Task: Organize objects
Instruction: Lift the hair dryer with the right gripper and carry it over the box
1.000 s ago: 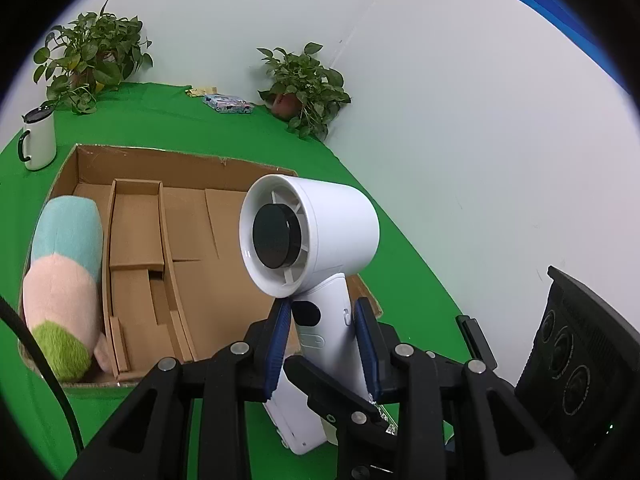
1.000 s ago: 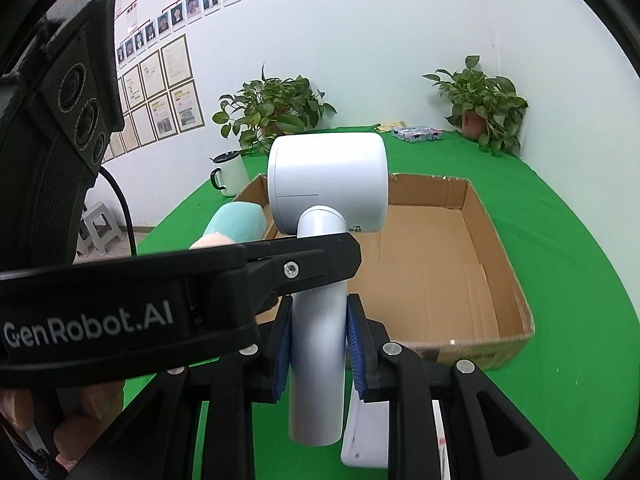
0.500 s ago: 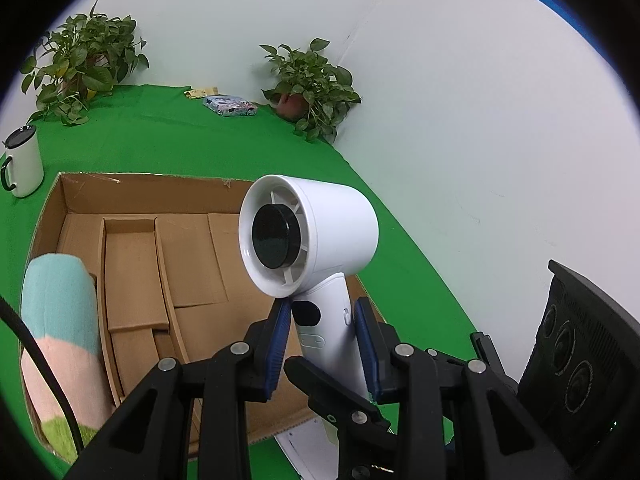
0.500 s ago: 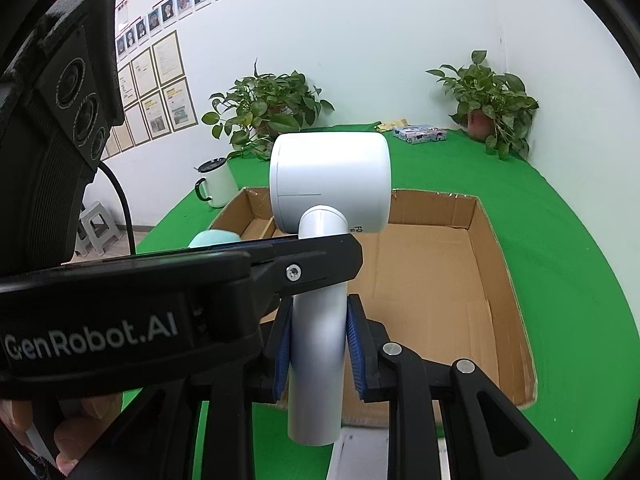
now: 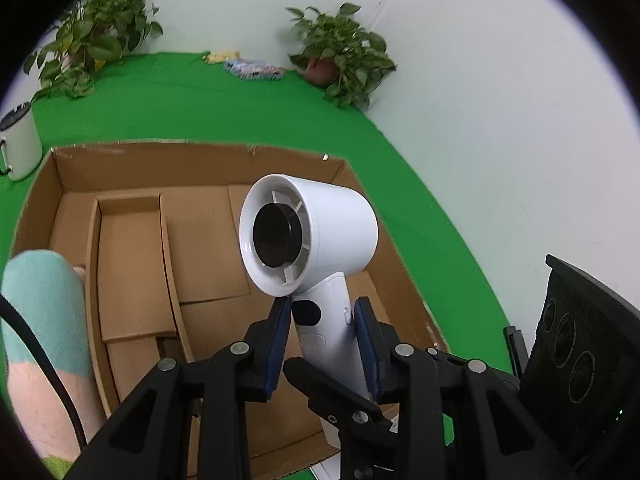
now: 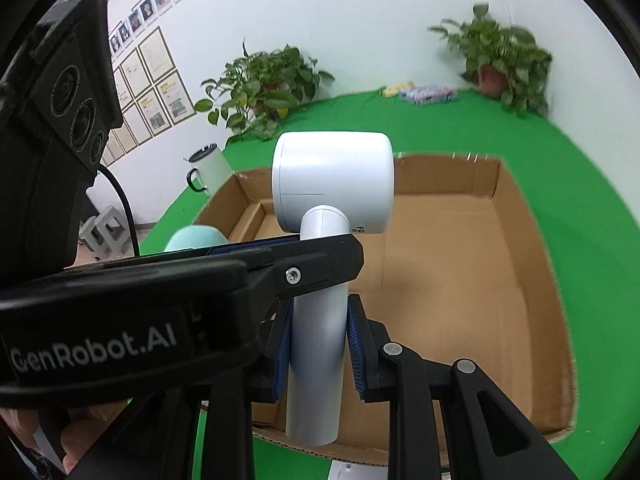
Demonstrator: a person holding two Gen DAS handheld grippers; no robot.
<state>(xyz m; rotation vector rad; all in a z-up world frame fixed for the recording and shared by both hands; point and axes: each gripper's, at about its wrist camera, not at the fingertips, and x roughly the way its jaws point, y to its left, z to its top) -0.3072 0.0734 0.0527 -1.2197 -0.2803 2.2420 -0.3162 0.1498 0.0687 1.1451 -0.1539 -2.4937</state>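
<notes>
A white hair dryer (image 5: pixel 316 236) is held upright by its handle over an open cardboard box (image 5: pixel 200 160). My left gripper (image 5: pixel 322 320) is shut on the handle just under the head. My right gripper (image 6: pixel 320 332) is shut on the same handle lower down; the dryer shows there too (image 6: pixel 332 180). The left gripper's finger crosses the right wrist view in front of the handle. A pastel striped plush (image 5: pixel 44 320) lies along the box's left side, also seen in the right wrist view (image 6: pixel 196 236). The box (image 6: pixel 500 200) has cardboard dividers on its left half.
A white mug (image 5: pixel 18 144) stands left of the box on the green tablecloth (image 5: pixel 160 92). Two potted plants (image 5: pixel 340 52) and a small packet (image 5: pixel 252 68) sit at the back by the wall. A white object lies below the box's near edge (image 6: pixel 352 470).
Both grippers have carried the hair dryer forward and higher, from in front of the box's near edge to above its inside. The box and plush now sit lower in both views.
</notes>
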